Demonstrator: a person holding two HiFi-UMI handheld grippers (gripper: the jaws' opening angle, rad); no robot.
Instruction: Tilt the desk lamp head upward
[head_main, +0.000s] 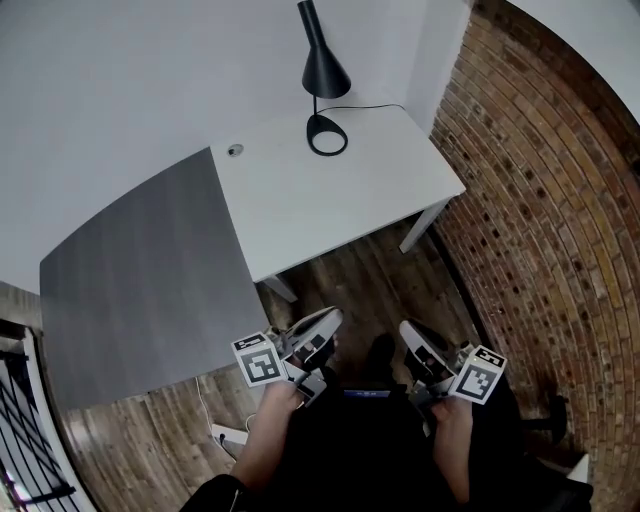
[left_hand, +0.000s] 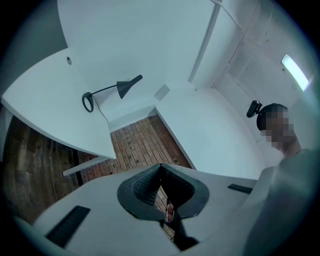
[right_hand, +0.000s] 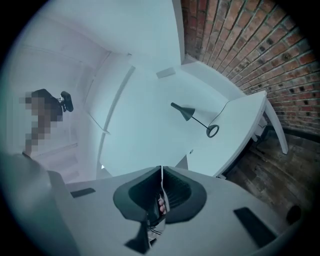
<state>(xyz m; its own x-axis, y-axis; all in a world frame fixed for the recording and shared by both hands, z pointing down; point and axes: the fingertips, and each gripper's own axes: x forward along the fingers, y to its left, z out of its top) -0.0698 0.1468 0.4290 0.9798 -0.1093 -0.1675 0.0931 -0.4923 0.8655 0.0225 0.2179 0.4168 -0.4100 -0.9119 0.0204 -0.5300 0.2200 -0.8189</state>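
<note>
The left hand-held gripper (head_main: 325, 322) is held low and close to the person's body with its jaws pressed together on nothing. The right hand-held gripper (head_main: 410, 332) is likewise closed and empty. The desk lamp (head_main: 322, 70) stands at the far edge of the white worktop (head_main: 330, 205), by the wall and near the brick corner, well apart from both. Its black cone head appears to face down over the ring base (head_main: 327, 135), though the joint is too small to be made out from here.

The approach is the step in hand. The jaws should be opened before the lamp is reached — not at contact. The base is best steadied with one hand-held gripper while the head is pinched with the other and eased upward slowly, so that the light stand is not dragged or tipped and the cord (head_main: 375, 106) is not snagged.
</note>
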